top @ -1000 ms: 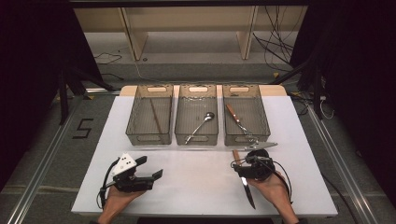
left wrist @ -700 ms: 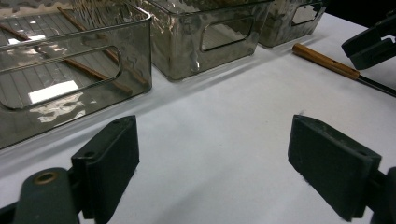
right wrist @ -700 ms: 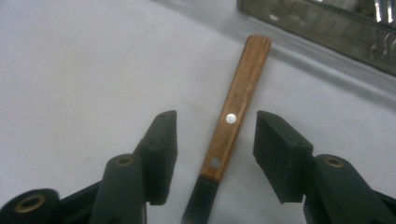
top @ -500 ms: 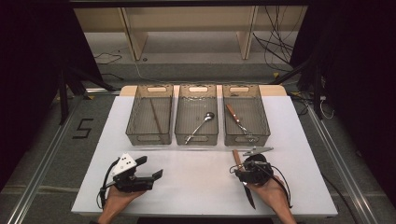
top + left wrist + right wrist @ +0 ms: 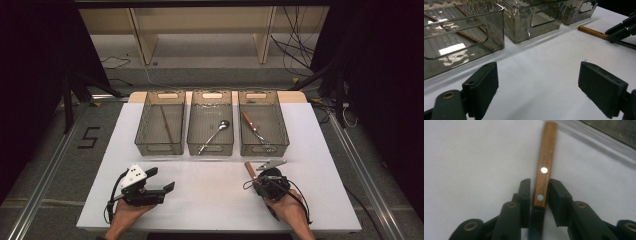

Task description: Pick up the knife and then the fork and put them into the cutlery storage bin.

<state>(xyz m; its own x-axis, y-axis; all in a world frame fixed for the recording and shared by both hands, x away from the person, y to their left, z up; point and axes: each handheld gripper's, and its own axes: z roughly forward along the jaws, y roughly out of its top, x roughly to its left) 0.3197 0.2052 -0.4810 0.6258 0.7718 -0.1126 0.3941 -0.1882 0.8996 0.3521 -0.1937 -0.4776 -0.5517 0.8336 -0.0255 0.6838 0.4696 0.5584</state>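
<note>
A knife with a wooden handle lies on the white table near its front right, handle pointing toward the bins. My right gripper sits over it; its jaws have just been closing and now press on both sides of the handle's riveted end. The blade runs back under the gripper and the hand. At the front left my left gripper rests wide open with bare table between its jaws. From the left gripper view the knife handle and the right gripper show at the far right.
Three smoky clear bins stand in a row at the back: the left bin holds chopsticks, the middle bin a spoon, the right bin a wooden-handled fork. Table edges lie close behind both hands.
The right gripper's jaws have drawn together onto the knife handle, and that hand has shifted slightly. The left gripper has stayed where it was.
</note>
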